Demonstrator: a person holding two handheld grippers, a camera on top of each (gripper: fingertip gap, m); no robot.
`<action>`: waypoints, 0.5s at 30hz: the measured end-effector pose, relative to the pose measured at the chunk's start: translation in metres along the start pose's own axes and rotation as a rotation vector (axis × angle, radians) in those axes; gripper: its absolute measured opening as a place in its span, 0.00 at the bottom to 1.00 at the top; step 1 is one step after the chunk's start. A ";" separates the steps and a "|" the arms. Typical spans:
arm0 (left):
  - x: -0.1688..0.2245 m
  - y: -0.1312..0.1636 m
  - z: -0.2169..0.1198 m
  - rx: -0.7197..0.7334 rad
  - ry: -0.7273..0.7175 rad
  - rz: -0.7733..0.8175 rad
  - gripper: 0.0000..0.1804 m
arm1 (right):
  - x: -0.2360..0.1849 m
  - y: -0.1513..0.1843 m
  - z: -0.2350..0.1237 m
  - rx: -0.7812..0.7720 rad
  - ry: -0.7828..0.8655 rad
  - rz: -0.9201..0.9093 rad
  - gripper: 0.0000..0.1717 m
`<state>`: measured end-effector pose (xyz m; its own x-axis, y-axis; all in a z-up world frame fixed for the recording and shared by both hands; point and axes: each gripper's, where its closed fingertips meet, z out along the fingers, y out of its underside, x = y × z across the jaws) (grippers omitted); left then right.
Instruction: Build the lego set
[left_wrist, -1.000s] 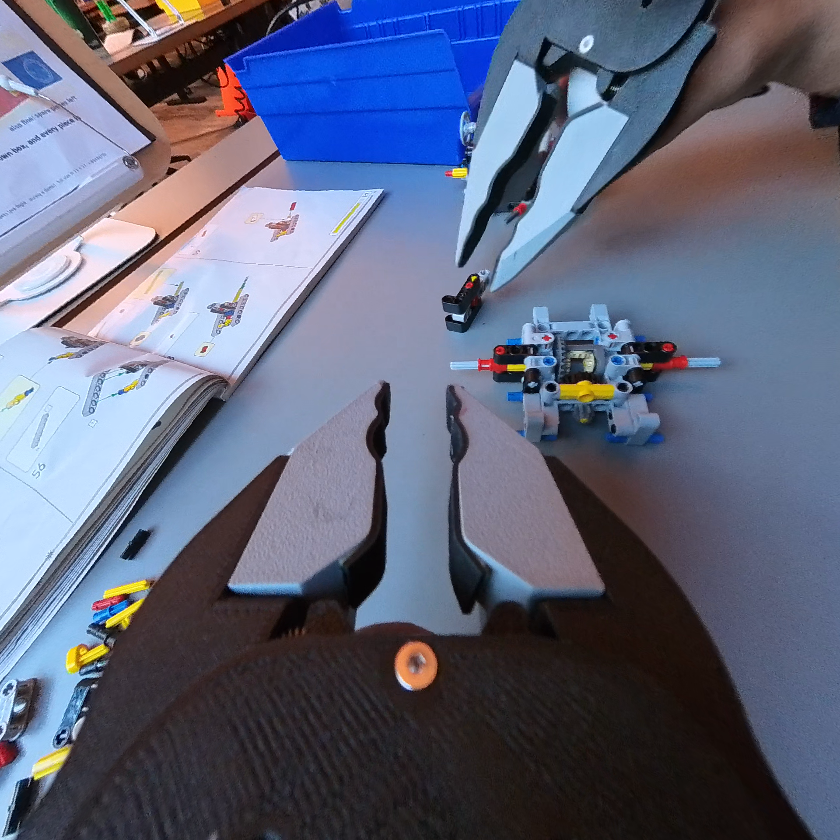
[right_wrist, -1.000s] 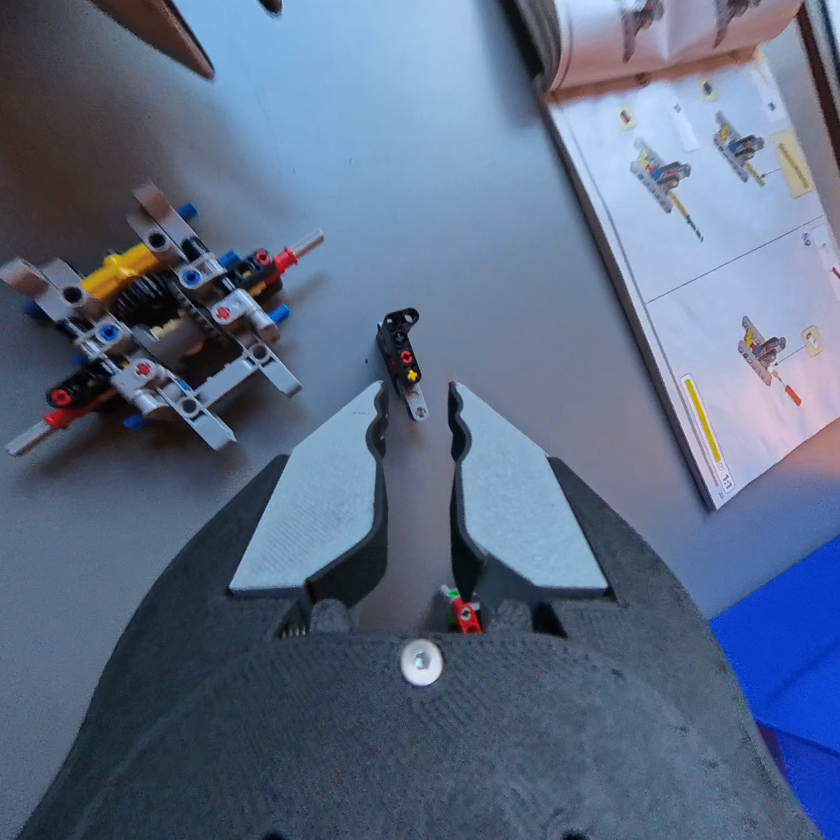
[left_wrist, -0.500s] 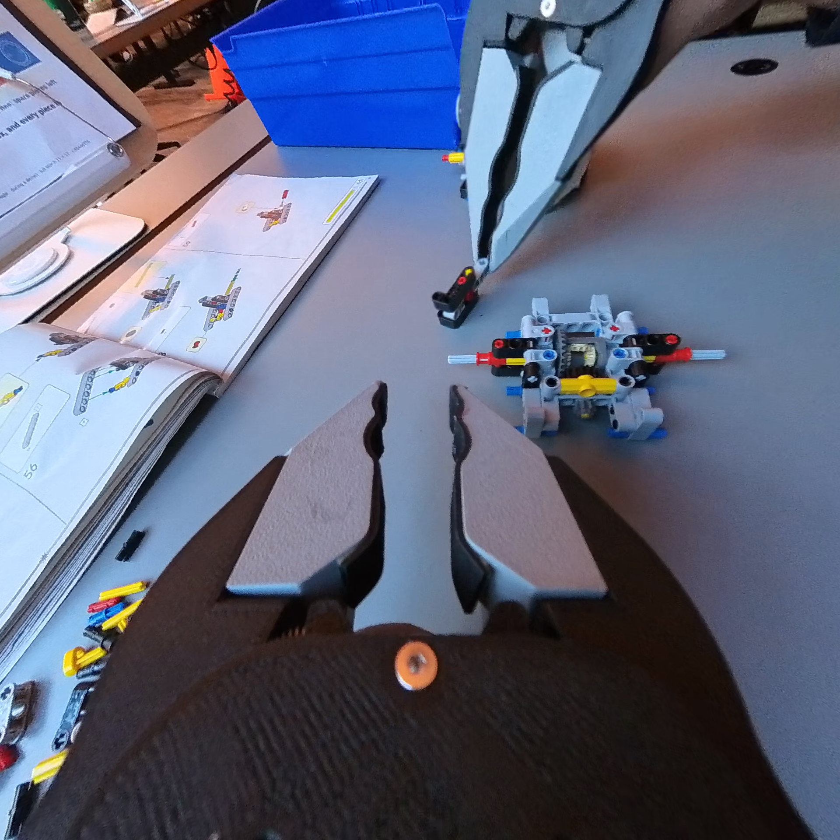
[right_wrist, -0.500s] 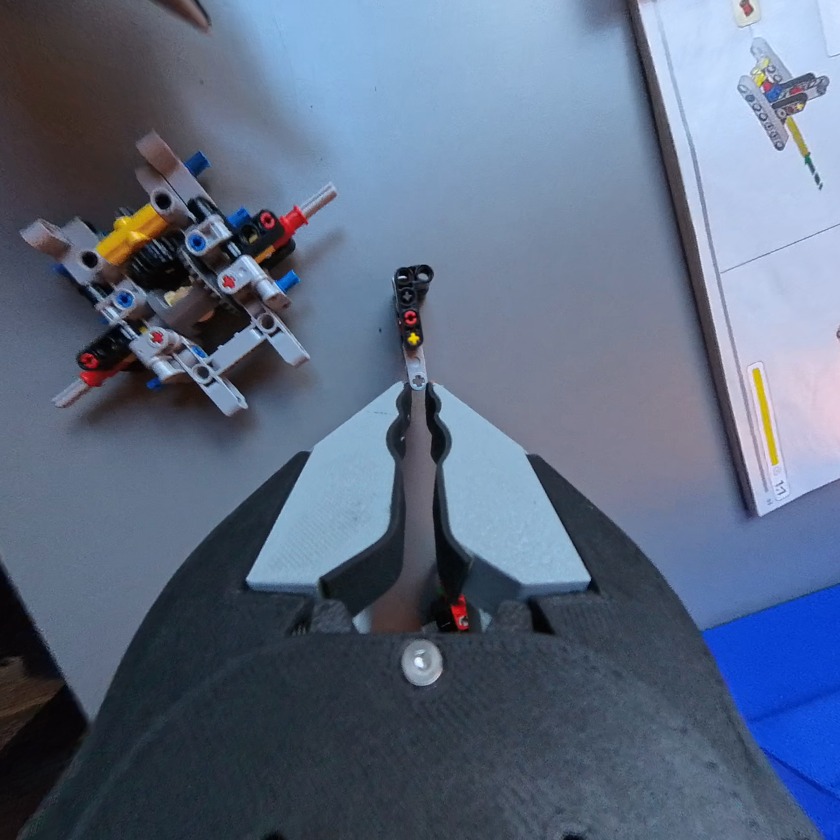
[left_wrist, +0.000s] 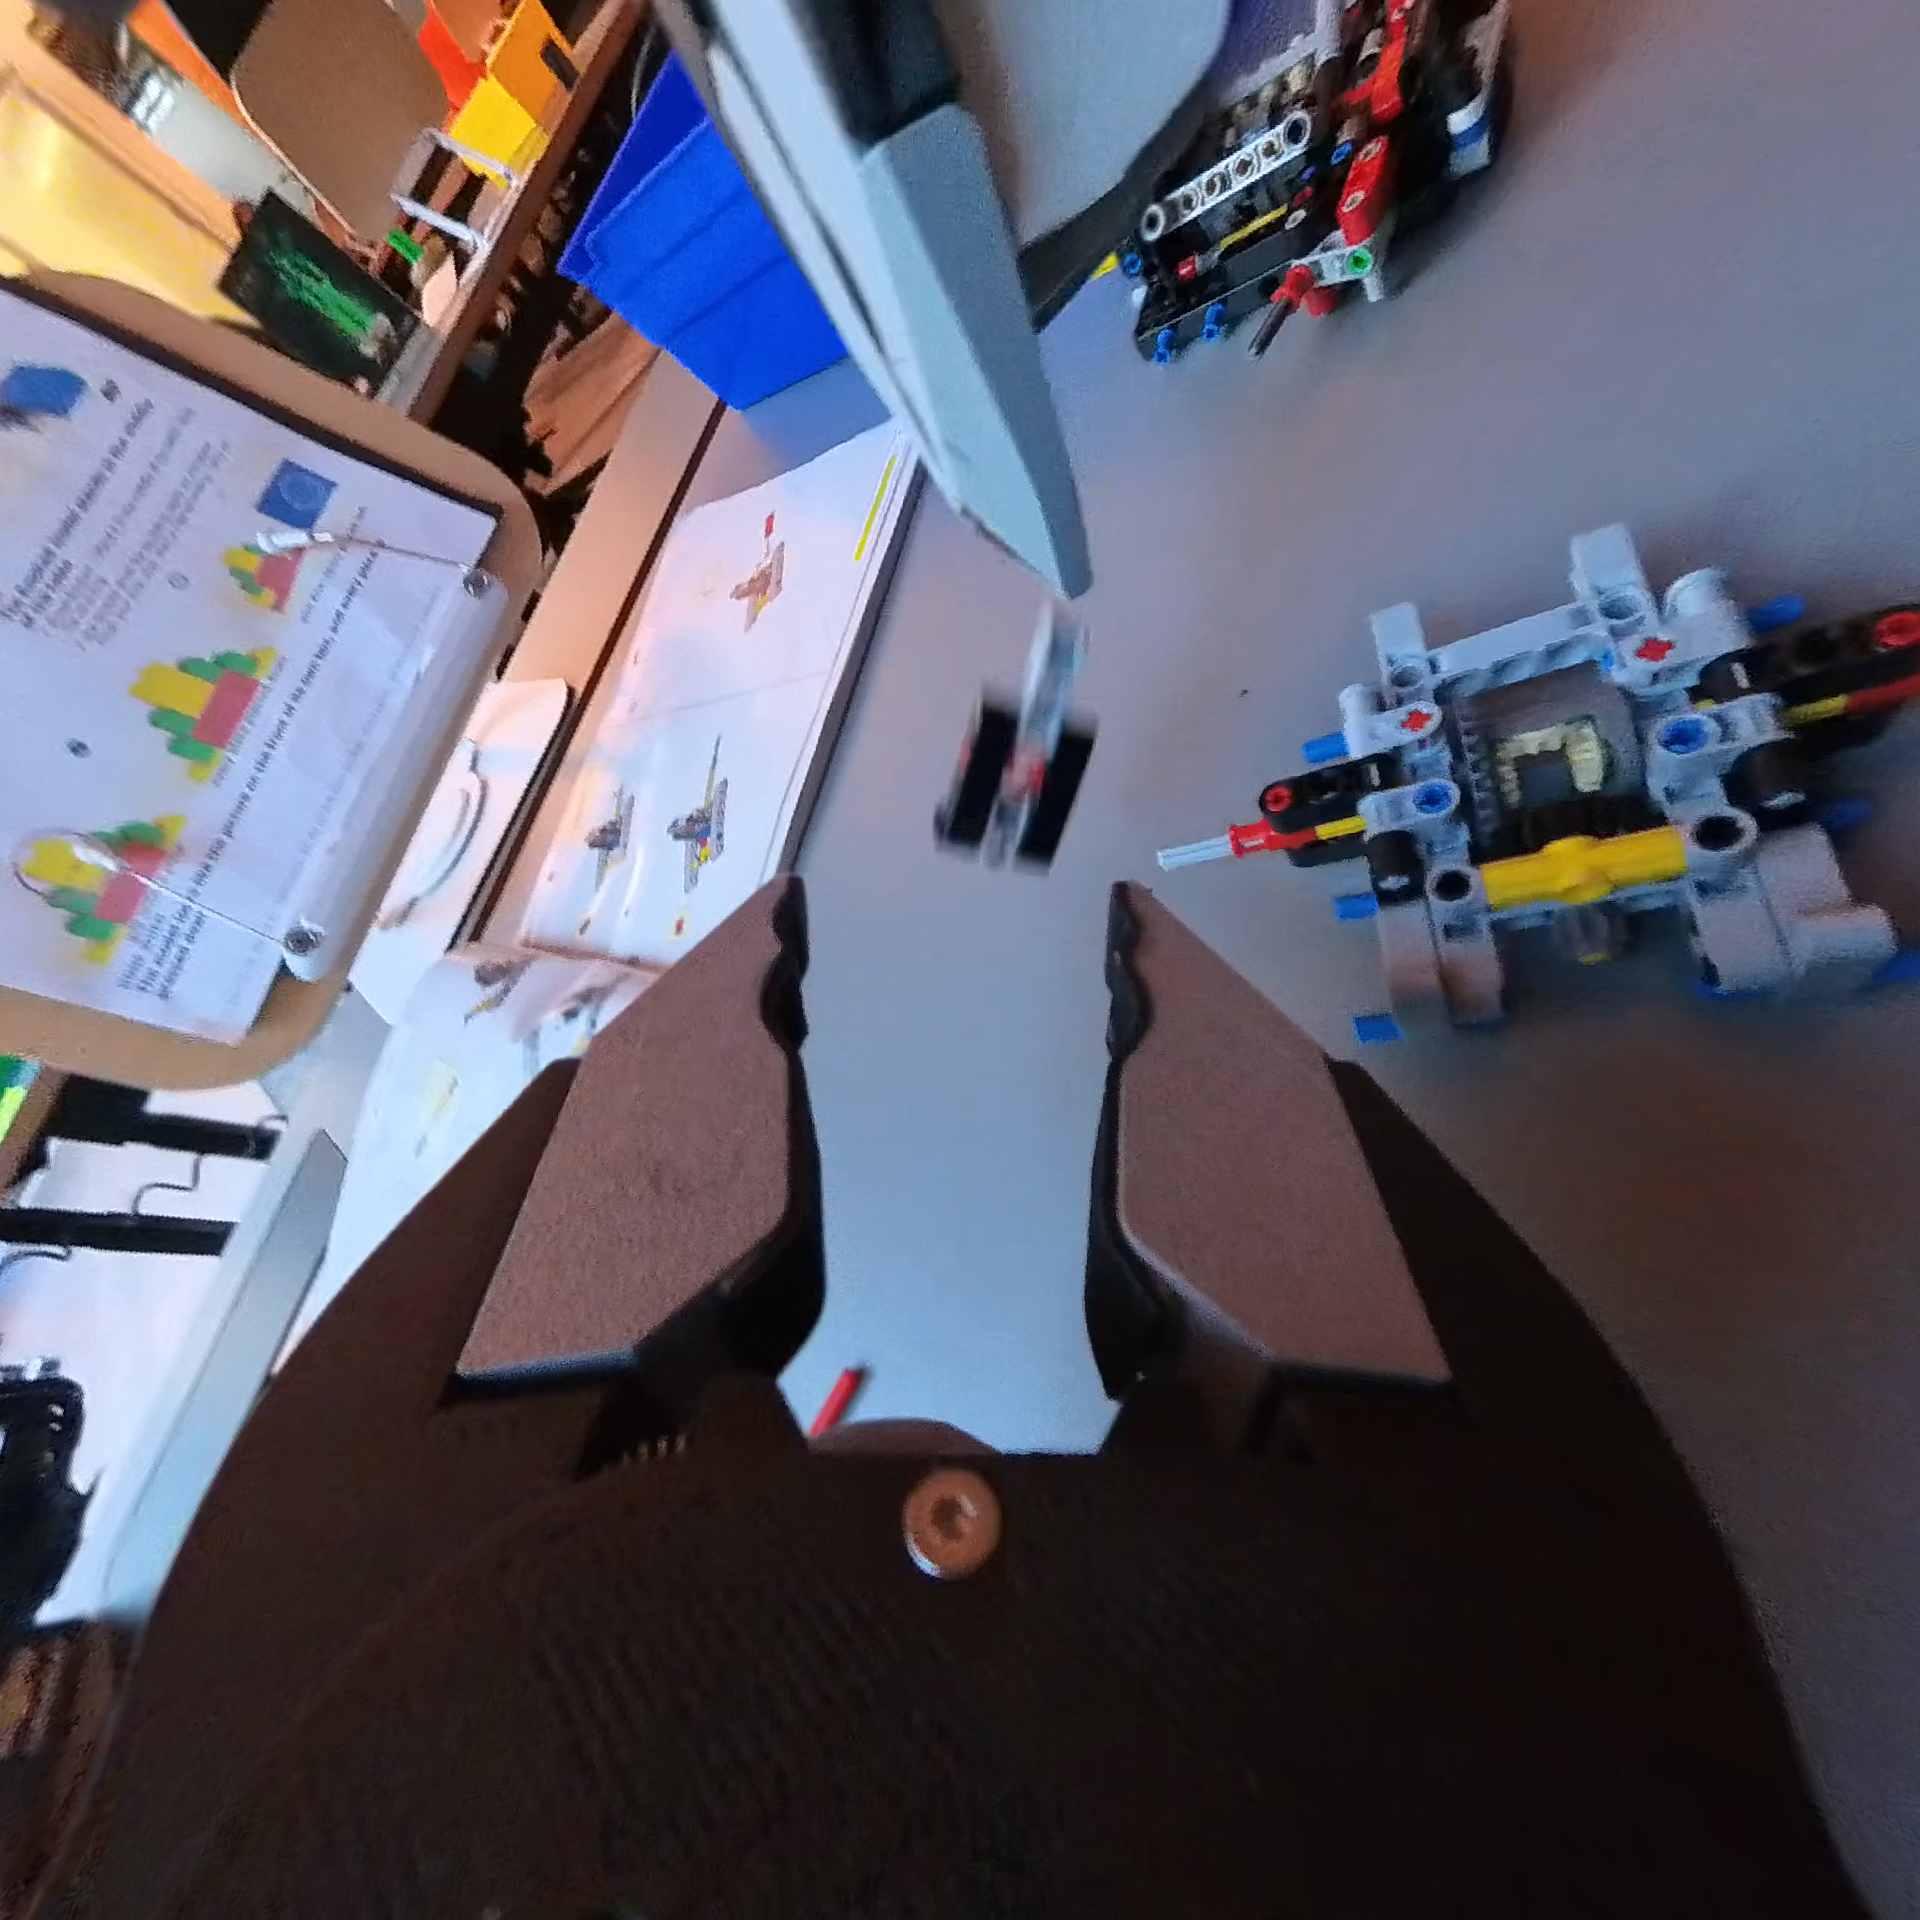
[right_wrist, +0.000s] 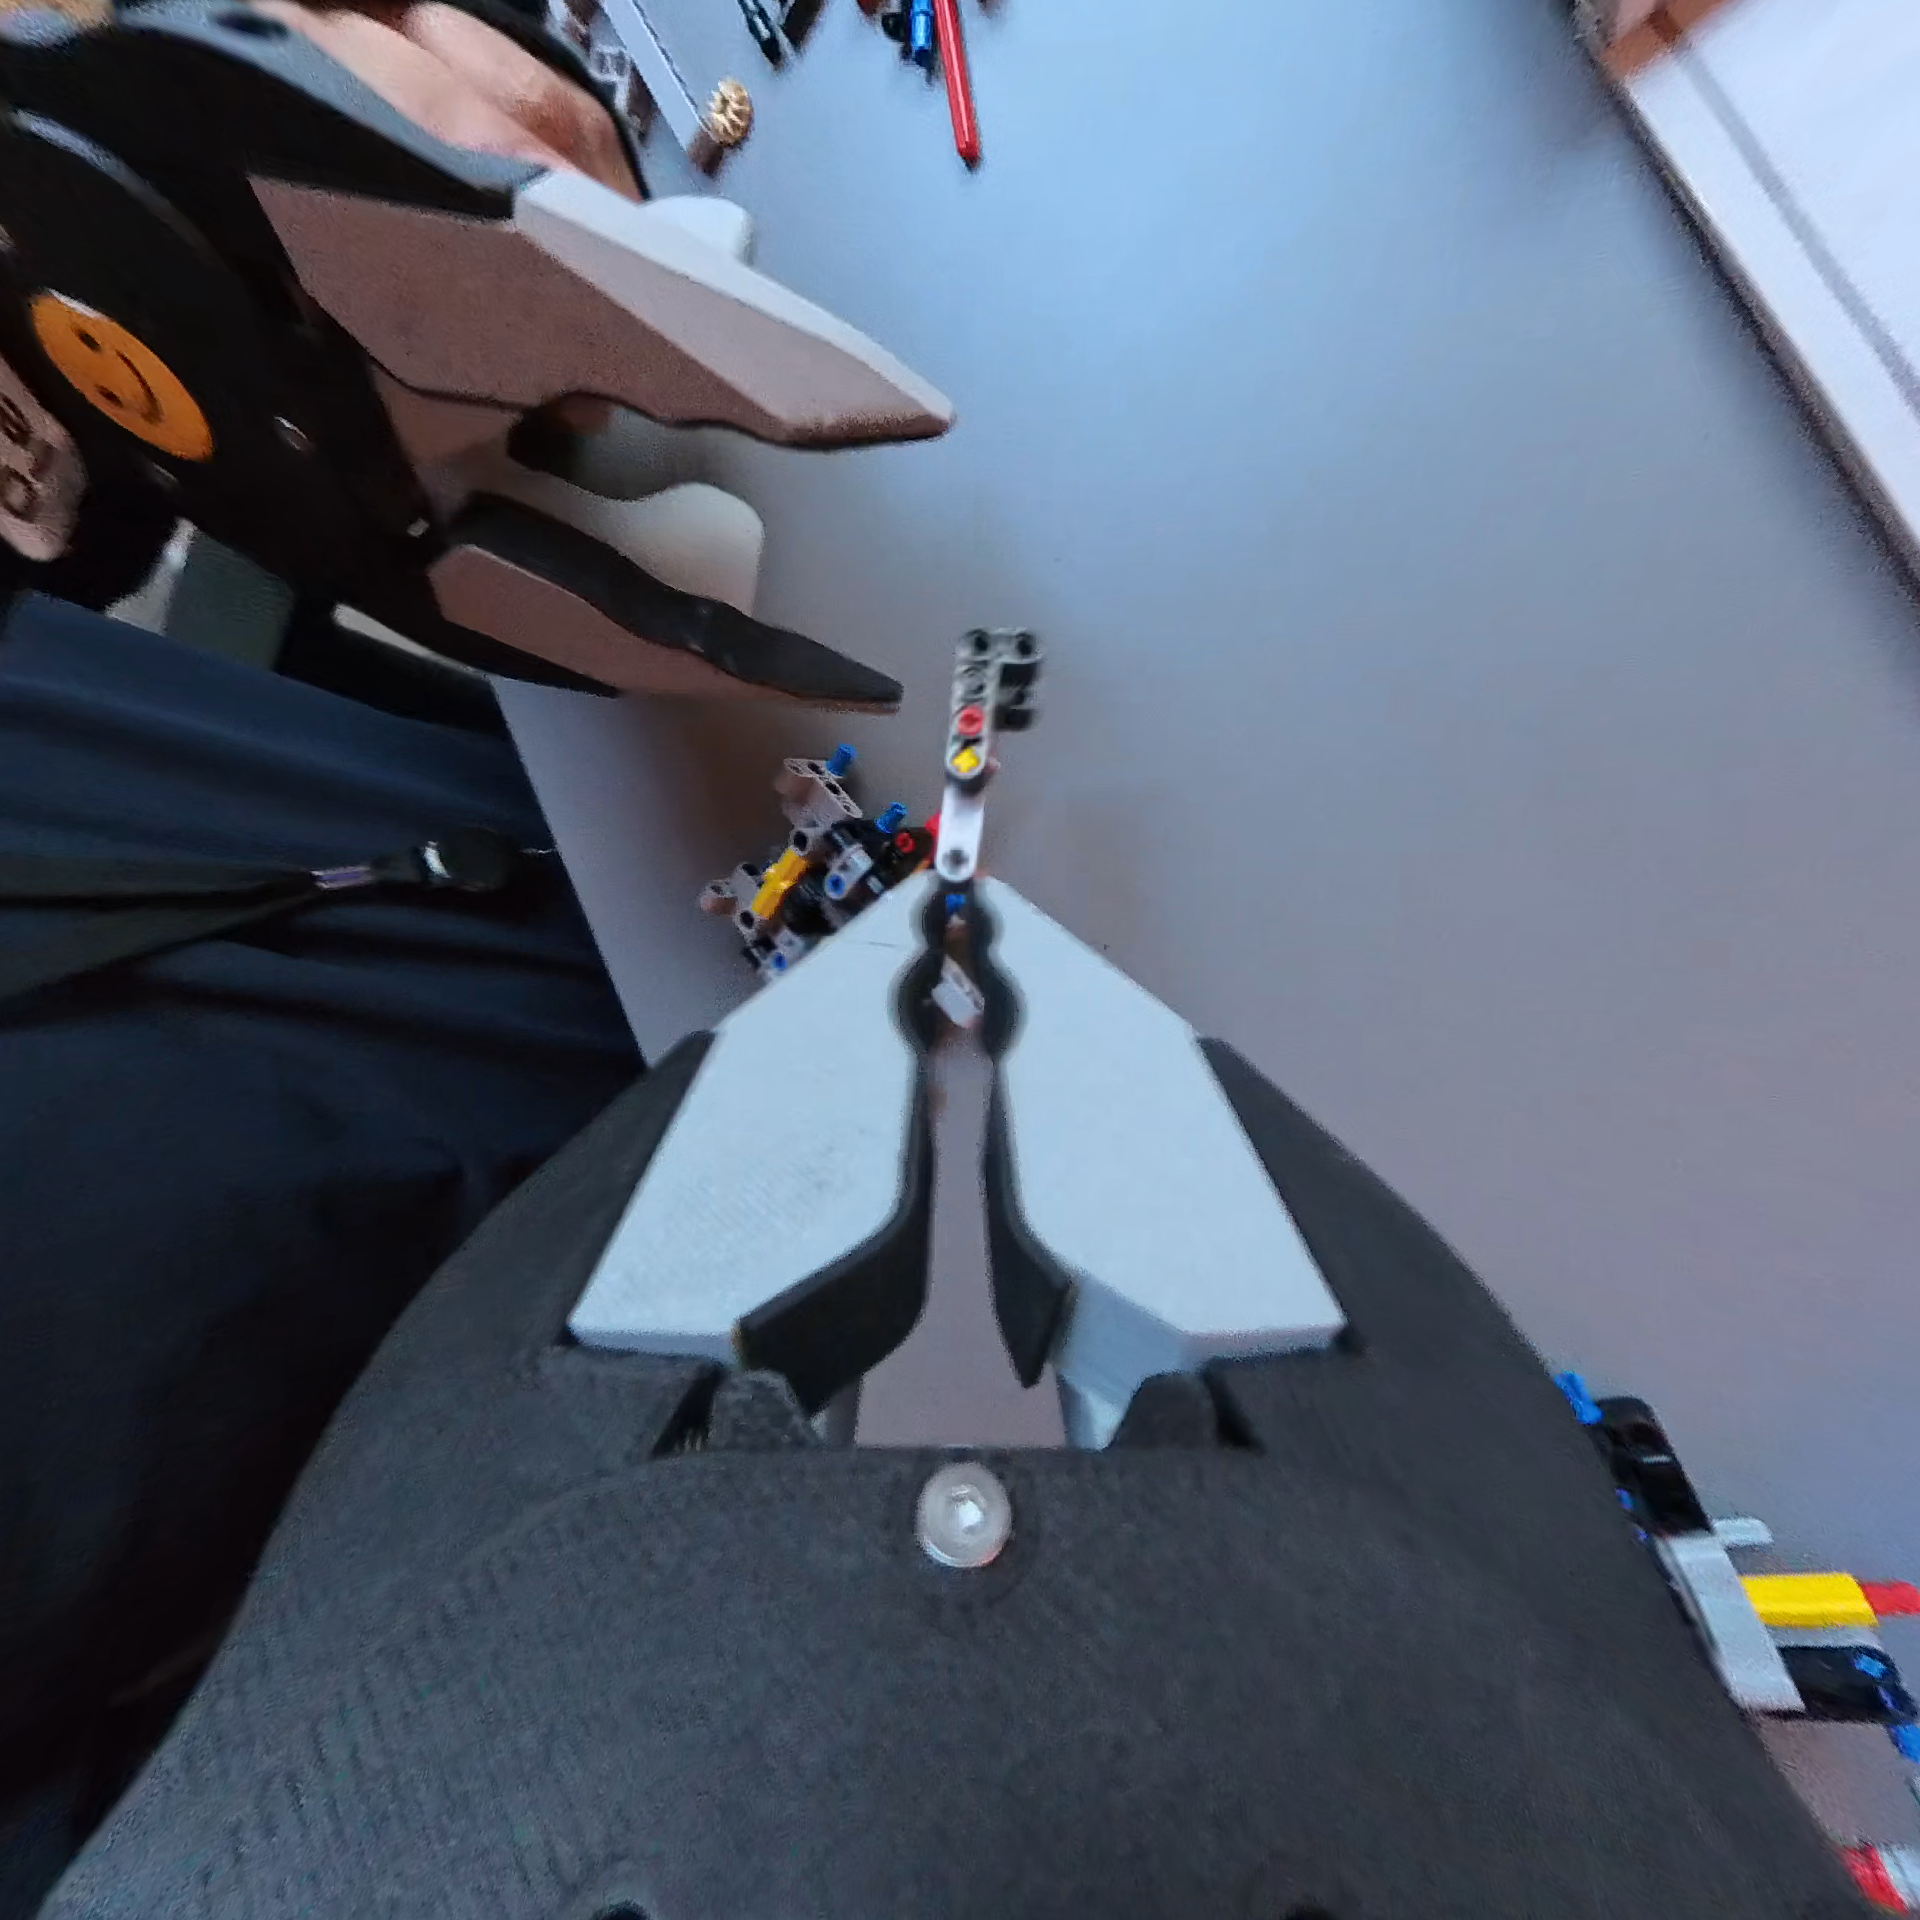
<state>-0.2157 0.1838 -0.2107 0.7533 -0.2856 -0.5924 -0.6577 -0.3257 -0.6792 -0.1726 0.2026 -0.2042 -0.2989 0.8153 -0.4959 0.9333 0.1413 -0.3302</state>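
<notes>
Pinching the grey end of a small brick-beam piece (right_wrist: 971, 764), the right gripper (right_wrist: 956, 894) has its fingertips clamped together on it at frame centre. The piece is a thin grey beam with one red and one yellow pin end and black connectors at its far tip, held above the grey table (right_wrist: 1403, 623). The left gripper (left_wrist: 951, 914), fingers wide apart and bare, sits just below it. One grey axle assembly (left_wrist: 1590, 800) lies at right; one larger model (left_wrist: 1320, 166) sits upper right.
</notes>
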 end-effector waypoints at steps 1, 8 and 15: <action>0.000 -0.002 0.002 0.007 0.001 0.018 0.31 | -0.002 -0.002 0.000 -0.006 -0.026 0.018 0.00; 0.010 0.025 0.012 -0.064 0.080 0.021 0.29 | 0.021 0.000 0.011 -0.044 0.025 0.060 0.00; -0.009 0.045 -0.031 -0.113 0.086 -0.087 0.25 | 0.023 0.001 0.026 0.063 0.172 -0.048 0.00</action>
<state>-0.2524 0.1438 -0.2225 0.8079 -0.3259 -0.4909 -0.5893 -0.4510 -0.6704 -0.1833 0.2071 -0.2367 -0.2990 0.8934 -0.3353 0.9030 0.1513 -0.4020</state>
